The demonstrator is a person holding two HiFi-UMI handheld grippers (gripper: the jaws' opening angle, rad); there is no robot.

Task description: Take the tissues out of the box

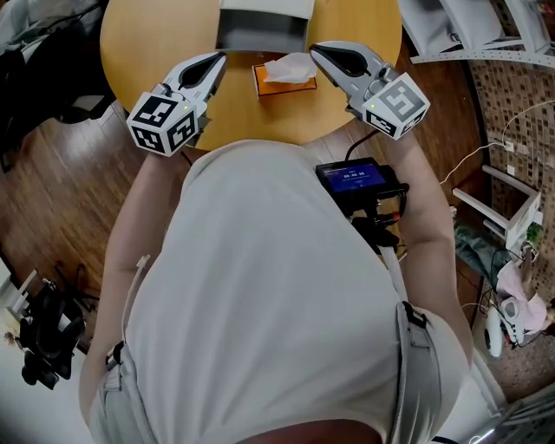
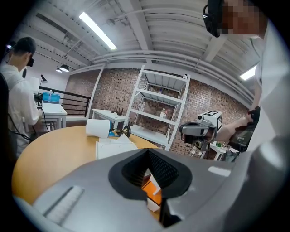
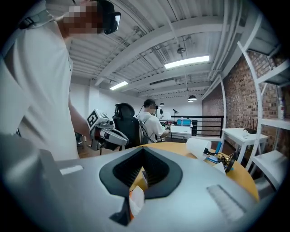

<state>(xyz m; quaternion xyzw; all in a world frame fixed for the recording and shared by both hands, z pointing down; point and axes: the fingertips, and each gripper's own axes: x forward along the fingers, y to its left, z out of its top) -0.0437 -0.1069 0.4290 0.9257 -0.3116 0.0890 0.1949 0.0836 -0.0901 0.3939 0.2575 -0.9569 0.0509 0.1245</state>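
An orange tissue box stands on the round wooden table, with a white tissue sticking up out of its top. My left gripper hovers just left of the box, its jaws shut with nothing between them. My right gripper hovers just right of the box, also shut and holding nothing. Both tips point towards the tissue without touching it. In the left gripper view the box shows through the gap behind the closed jaws. In the right gripper view the tissue shows below the closed jaws.
A white and grey box sits on the table behind the tissue box. A paper roll lies further back on the table. White shelving stands past the table. Another person stands at a desk nearby. A small screen hangs on my chest.
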